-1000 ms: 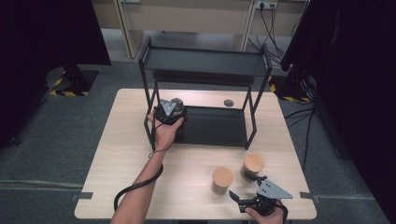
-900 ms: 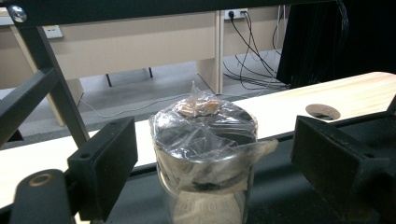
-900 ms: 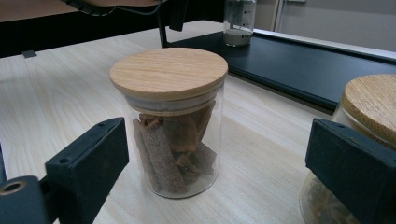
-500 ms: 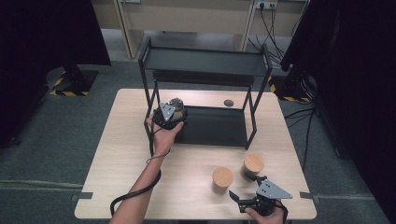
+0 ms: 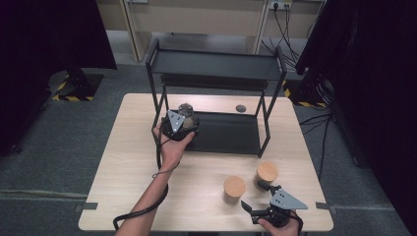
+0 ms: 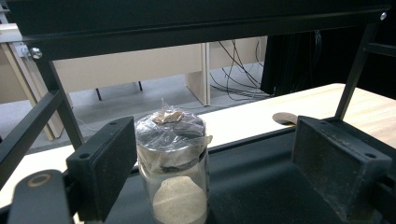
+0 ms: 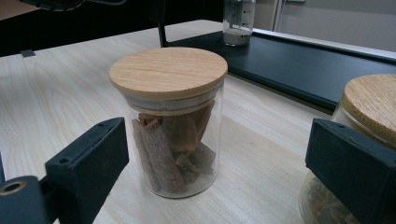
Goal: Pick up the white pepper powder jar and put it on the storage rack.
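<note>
looks like the shelving step: the left gripper (image 5: 183, 119) has its jaws apart around the plastic-wrapped jar (image 6: 172, 165), which stands on the lower shelf (image 5: 231, 135) of the black rack. they've just been opening a bit, jar between them but, i think, not pinched. right gripper (image 5: 259, 212) waits on the counter (image 5: 133, 162), jaws apart, facing the cinnamon jar (image 7: 172, 119). next move is probably backing the left one straight out without tipping the jar.
</note>
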`<control>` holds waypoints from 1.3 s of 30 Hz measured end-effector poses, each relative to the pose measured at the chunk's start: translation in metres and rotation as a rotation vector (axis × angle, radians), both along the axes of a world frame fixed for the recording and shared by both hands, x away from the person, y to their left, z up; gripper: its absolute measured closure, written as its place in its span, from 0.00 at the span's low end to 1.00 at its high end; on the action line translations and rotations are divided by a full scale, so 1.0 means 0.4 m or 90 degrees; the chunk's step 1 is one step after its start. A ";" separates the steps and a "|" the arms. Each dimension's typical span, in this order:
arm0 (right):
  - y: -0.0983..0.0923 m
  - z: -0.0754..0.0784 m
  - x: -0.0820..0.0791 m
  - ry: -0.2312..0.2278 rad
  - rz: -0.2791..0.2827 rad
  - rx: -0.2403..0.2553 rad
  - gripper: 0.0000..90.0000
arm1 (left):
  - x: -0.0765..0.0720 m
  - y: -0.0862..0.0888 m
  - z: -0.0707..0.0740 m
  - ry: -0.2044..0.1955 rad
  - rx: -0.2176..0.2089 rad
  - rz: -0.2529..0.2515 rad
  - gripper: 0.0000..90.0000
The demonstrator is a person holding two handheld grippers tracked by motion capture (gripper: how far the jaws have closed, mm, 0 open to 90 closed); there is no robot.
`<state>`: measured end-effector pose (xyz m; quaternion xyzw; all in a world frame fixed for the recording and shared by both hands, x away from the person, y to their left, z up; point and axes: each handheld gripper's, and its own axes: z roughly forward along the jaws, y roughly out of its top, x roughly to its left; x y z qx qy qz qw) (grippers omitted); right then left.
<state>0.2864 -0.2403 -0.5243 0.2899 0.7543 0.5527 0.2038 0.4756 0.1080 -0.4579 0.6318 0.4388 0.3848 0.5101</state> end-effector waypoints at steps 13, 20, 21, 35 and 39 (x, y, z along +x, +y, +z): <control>0.000 0.000 0.000 0.000 -0.001 -0.001 0.07 | -0.037 0.007 0.000 0.007 -0.017 -0.007 0.15; 0.000 0.000 0.000 0.000 -0.002 -0.001 0.07 | -0.067 0.018 -0.009 0.010 -0.016 -0.017 0.15; 0.000 0.000 0.000 0.000 -0.002 -0.001 0.07 | -0.072 0.021 -0.011 0.011 -0.018 -0.019 0.15; 0.000 0.000 0.000 0.001 -0.004 0.001 0.07 | -0.132 0.044 -0.048 0.020 -0.028 -0.033 0.15; 0.000 0.000 0.000 0.000 -0.004 0.000 0.07 | -0.150 0.050 -0.061 0.023 -0.026 -0.037 0.15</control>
